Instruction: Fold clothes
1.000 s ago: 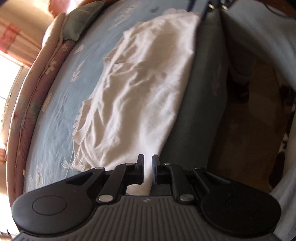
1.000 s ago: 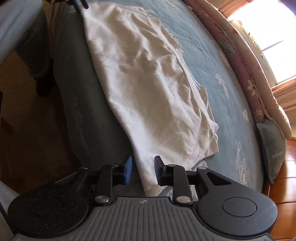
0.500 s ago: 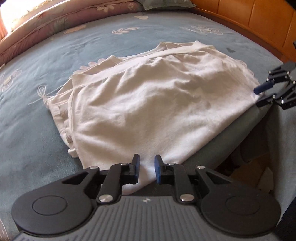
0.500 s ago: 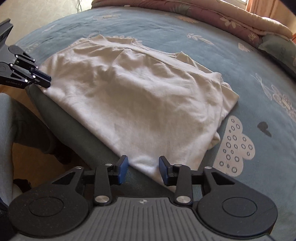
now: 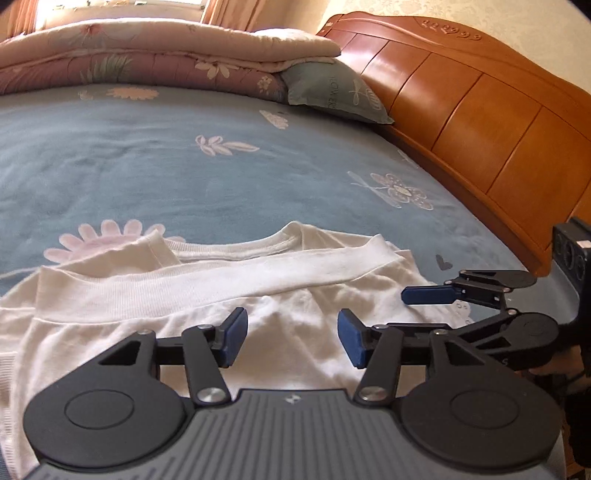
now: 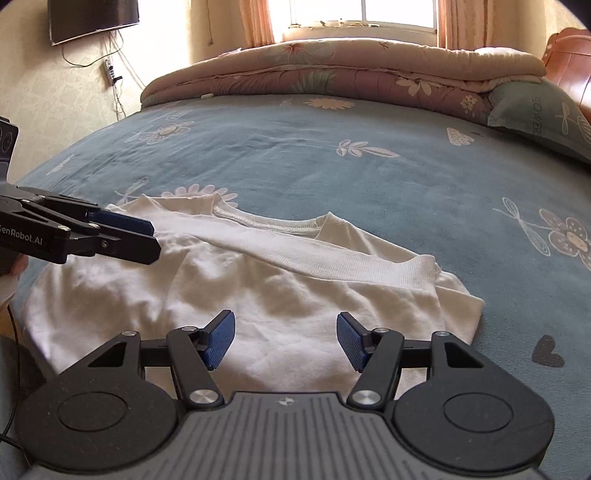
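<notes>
**The room around the bed**

We see a bed under a blue sheet (image 6: 295, 155) printed with flowers, leaves and small hearts. Along its far edge lies a folded pink floral quilt (image 6: 332, 74), with a grey-green pillow (image 6: 535, 114) at its right end, touching it. To the right stands an orange wooden headboard (image 5: 480, 103) with carved panels. Behind the quilt we see a bright window (image 6: 362, 14) with pinkish curtains. On the far left wall hangs a dark screen (image 6: 92, 18), with cables and a power strip (image 6: 109, 72) below it.
</notes>
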Available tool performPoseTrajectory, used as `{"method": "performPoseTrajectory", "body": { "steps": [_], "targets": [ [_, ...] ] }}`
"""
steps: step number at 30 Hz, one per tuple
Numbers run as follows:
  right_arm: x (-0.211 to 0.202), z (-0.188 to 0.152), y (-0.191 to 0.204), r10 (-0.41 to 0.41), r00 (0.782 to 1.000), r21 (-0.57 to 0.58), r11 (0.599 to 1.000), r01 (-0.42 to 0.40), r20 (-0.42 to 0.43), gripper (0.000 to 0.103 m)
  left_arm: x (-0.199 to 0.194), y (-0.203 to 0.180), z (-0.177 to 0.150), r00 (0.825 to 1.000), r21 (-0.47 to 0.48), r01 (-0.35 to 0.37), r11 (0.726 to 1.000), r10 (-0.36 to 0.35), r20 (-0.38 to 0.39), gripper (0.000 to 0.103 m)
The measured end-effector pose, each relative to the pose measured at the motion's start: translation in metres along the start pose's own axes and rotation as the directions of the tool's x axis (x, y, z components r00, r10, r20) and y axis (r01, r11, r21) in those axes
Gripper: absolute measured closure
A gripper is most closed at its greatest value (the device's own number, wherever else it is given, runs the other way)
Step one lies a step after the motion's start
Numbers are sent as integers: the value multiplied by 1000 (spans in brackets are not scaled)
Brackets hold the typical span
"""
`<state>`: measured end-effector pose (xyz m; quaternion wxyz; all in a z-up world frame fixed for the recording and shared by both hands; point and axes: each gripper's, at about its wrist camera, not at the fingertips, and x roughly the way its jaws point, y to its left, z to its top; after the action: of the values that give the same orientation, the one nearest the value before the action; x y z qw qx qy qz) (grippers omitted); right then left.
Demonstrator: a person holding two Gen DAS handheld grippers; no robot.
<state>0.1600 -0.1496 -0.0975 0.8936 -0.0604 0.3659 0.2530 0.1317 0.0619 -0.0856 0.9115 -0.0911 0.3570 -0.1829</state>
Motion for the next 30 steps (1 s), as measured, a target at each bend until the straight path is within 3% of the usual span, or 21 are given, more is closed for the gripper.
{"method": "performPoseTrajectory", "body": {
  "steps": [5,10,12,16,19,22,26,29,30],
  "targets": [
    [19,-11,-15,-95,995,42,995,94,18,31,34,22,-5,997,-62,-74,995,76,31,50],
    [15,-10,-25,-93,994,128,988,85,53,31,18,19,6,993,-44,-110,993,112,27,49],
    [10,-5,-18,-63,995,132,990,53,76,30,6,18,2,991,-31,-120,992,121,52,44],
    [13,10,6,78,991,84,993,-87,106,23,-10,34,-14,977,-54,-200,978,203,59,37],
    [33,19,27,81,994,5,997,-82,76,23,-13,59,-29,954,-105,-296,950,298,9,41],
    [53,15,20,32,999,24,999,-32,32,23,-30,70,-32,968,-136,-241,961,248,36,40],
    [31,16,3,49,997,98,994,-54,56,22,-39,58,-23,971,-98,-234,967,238,28,37],
    [8,10,-1,97,993,110,988,-104,71,12,-36,39,-21,994,-109,-89,990,95,50,36],
    [3,5,-1,116,991,115,986,-123,63,8,-33,34,-22,998,-118,-38,992,45,52,31]
  ]
}}
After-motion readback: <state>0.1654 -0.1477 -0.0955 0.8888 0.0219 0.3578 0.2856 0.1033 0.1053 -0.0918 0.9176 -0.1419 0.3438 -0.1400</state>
